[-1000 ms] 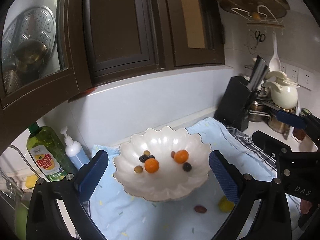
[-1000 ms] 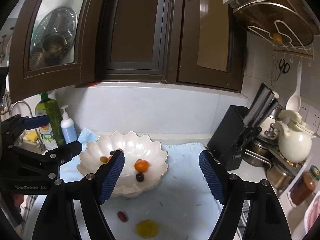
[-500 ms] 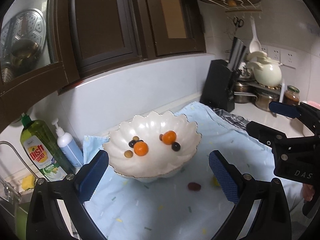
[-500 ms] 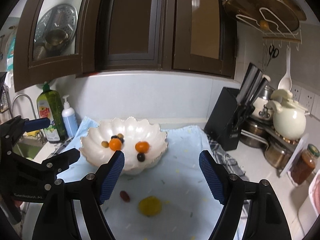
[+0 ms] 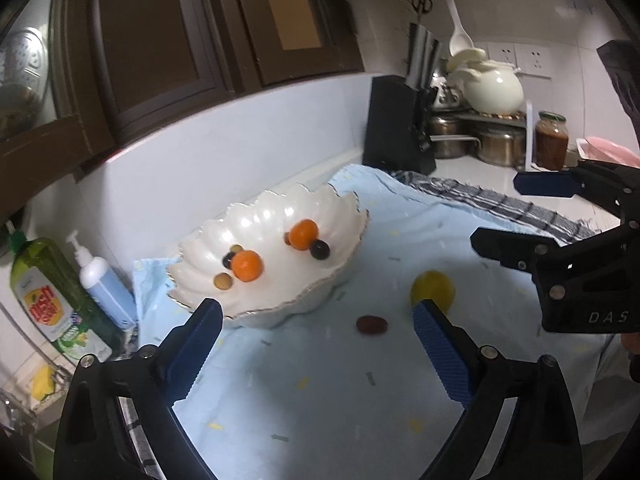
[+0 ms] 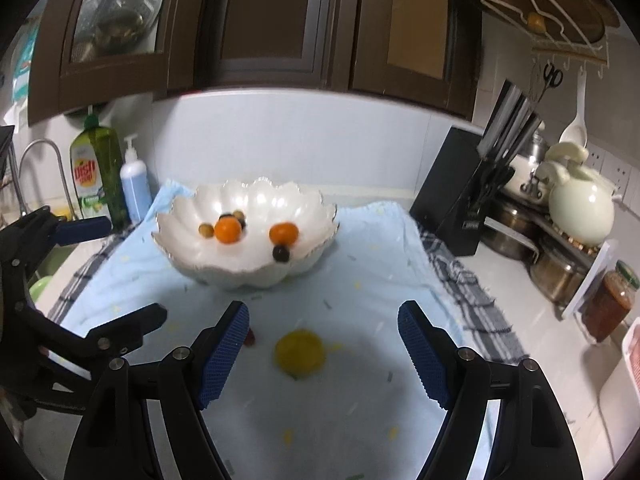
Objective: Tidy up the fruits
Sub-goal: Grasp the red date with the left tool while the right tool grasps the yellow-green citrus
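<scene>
A white scalloped bowl point(image 5: 320, 208) point(image 6: 256, 200) stands on a light blue cloth point(image 5: 320, 392) and holds two oranges point(image 5: 247, 266) point(image 6: 227, 231) and several small dark and tan fruits. A yellow fruit point(image 5: 433, 287) point(image 6: 299, 353) and a dark red grape point(image 5: 372, 325) point(image 6: 251, 338) lie on the cloth in front of the bowl. My left gripper point(image 5: 316, 348) is open and empty, above the cloth near the grape. My right gripper point(image 6: 323, 350) is open and empty, with the yellow fruit between its fingers' line of sight.
A green dish soap bottle point(image 5: 48, 292) and a pump bottle point(image 5: 102, 280) stand left of the bowl by the sink. A black knife block point(image 5: 396, 124), steel pots point(image 5: 496, 146), a cream pot point(image 5: 494, 90) and a jar point(image 5: 552, 140) crowd the right. A checked towel point(image 5: 500, 204) lies under the cloth.
Both grippers have drawn back from the bowl and dropped lower over the cloth. The yellow fruit and red grape now lie closer, the yellow fruit between the right fingers. Both stay open.
</scene>
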`<action>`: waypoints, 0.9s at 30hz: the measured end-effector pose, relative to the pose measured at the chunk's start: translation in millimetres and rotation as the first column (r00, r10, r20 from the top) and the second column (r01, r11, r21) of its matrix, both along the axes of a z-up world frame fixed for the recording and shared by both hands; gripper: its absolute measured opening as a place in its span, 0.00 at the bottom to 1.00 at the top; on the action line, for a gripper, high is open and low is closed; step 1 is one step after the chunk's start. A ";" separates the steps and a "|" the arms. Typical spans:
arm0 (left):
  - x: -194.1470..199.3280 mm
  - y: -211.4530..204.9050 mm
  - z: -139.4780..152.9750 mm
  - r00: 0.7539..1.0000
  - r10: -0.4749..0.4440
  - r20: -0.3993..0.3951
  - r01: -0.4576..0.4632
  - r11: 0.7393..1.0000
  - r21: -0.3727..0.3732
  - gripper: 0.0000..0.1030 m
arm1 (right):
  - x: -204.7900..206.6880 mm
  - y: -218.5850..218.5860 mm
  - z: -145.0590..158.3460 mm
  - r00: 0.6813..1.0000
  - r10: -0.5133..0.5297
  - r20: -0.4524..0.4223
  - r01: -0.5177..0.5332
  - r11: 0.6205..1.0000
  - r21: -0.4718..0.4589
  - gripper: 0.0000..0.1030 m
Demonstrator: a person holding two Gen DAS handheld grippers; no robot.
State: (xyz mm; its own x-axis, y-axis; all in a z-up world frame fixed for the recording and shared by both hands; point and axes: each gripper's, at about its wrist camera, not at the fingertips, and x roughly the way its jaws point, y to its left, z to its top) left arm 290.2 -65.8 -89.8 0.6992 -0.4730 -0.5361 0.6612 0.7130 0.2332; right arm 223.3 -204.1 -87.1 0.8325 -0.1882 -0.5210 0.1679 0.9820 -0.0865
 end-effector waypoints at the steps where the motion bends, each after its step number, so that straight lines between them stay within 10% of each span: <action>1: 1.8 -1.2 -2.9 1.000 -0.003 -0.007 0.003 1.000 0.003 0.95 | 1.1 -0.2 -3.3 1.000 0.000 -0.010 0.000 1.000 0.004 0.75; 27: 53.9 -48.4 -76.0 0.964 -0.127 -0.233 0.147 0.986 0.074 0.60 | 47.9 -20.3 -78.2 0.979 0.048 -0.196 -0.029 0.995 0.100 0.63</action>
State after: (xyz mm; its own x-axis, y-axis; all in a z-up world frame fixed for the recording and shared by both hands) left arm 344.1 -114.3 -165.8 0.4862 -0.4986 -0.7176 0.7940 0.5949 0.1247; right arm 271.2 -224.4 -165.3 0.7167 -0.0989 -0.6903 0.1185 0.9928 -0.0191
